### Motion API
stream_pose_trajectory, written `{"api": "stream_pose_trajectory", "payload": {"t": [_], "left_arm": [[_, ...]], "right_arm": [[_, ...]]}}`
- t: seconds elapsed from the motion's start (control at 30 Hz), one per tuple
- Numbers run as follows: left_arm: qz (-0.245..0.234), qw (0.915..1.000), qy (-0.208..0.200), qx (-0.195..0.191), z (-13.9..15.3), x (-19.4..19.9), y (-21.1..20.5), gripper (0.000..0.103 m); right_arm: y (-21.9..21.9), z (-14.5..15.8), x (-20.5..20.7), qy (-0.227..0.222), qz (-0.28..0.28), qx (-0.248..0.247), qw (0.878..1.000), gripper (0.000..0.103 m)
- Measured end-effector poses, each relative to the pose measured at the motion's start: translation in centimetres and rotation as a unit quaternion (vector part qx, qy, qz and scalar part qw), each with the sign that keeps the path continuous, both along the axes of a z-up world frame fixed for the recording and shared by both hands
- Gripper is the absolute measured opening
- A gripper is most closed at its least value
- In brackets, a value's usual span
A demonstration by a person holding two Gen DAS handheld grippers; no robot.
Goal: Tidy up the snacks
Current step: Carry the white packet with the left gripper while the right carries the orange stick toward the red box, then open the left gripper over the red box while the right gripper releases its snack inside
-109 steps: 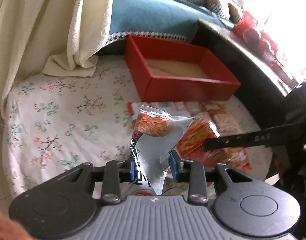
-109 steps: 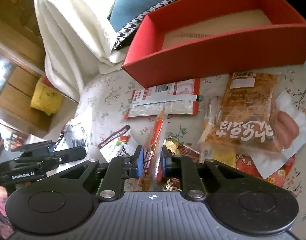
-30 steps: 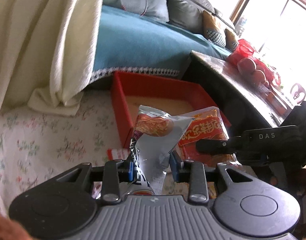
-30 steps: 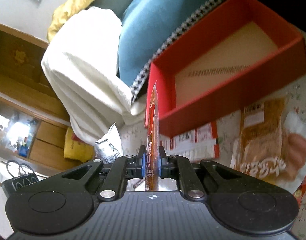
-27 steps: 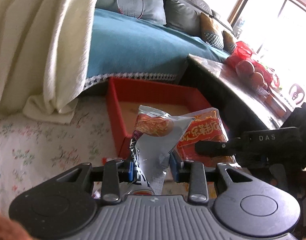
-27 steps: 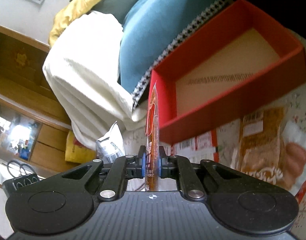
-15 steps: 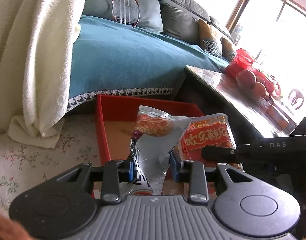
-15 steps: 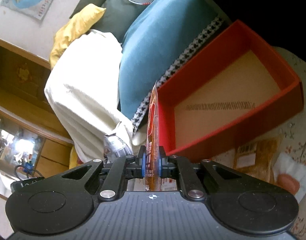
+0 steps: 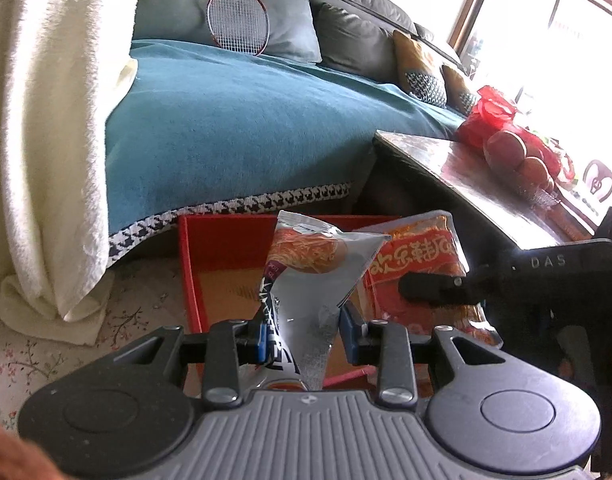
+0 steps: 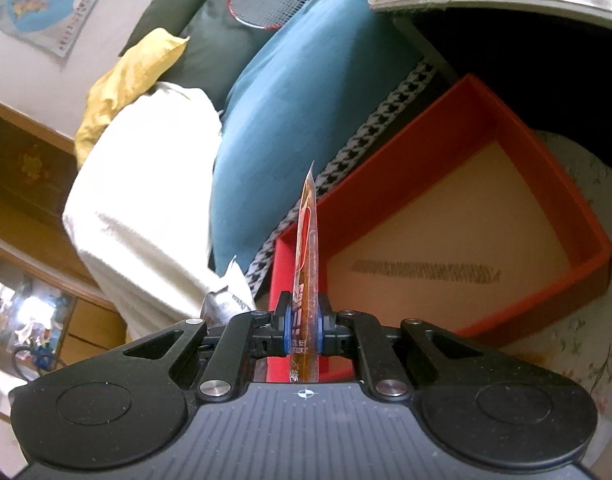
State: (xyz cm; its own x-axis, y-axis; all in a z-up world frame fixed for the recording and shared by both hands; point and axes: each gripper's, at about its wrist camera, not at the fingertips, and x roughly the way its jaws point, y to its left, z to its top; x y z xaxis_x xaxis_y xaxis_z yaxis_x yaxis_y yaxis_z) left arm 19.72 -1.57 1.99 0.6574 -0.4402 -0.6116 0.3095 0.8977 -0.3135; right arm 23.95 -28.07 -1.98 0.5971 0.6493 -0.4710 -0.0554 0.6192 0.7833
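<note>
Left wrist view, from the left edge across: a cream blanket (image 9: 54, 152) drapes down onto the floral tablecloth (image 9: 34, 356), then the open red box (image 9: 226, 240) sits against the houndstooth hem of the teal sofa cover (image 9: 234, 120). The left gripper (image 9: 302, 334) has its jaws drawn in narrow on the lower corner of a silver noodle packet (image 9: 318, 276), which stands up over the box's near wall. Just to its right the right gripper's finger (image 9: 434, 290) pinches an orange-red snack packet (image 9: 418, 256), also above the box.

Right wrist view confirms it: the right gripper (image 10: 305, 330) is closed tight on that orange-red snack packet (image 10: 308, 248), seen edge-on, with the red box (image 10: 486, 240) ahead and to the right, its tan floor bare.

The risks, as I judge them: both packets are pinched only at a thin foil margin, so a jolt could let one slide out short of the box. The two packets hang close together, so they may snag or knock each other on release. Letting go too near the front wall could leave a packet draped over the rim or tipped out onto the cloth
</note>
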Motion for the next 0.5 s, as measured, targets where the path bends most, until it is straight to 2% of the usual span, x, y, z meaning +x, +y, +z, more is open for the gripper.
{"api": "stream_pose_trajectory", "payload": {"t": [0.37,0.5], "left_arm": [[-0.004,0.9998,0.010,0.016,-1.4,2.8,-1.5,0.027],[-0.003,0.9995,0.018,0.024,-2.2,3.9,-2.0,0.027]], "right_arm": [[0.1,-1.9,2.0,0.024,-0.005,-0.037,0.999,0.015],[0.9,-2.6,2.6,0.031,0.003,-0.066,0.997,0.018]]}}
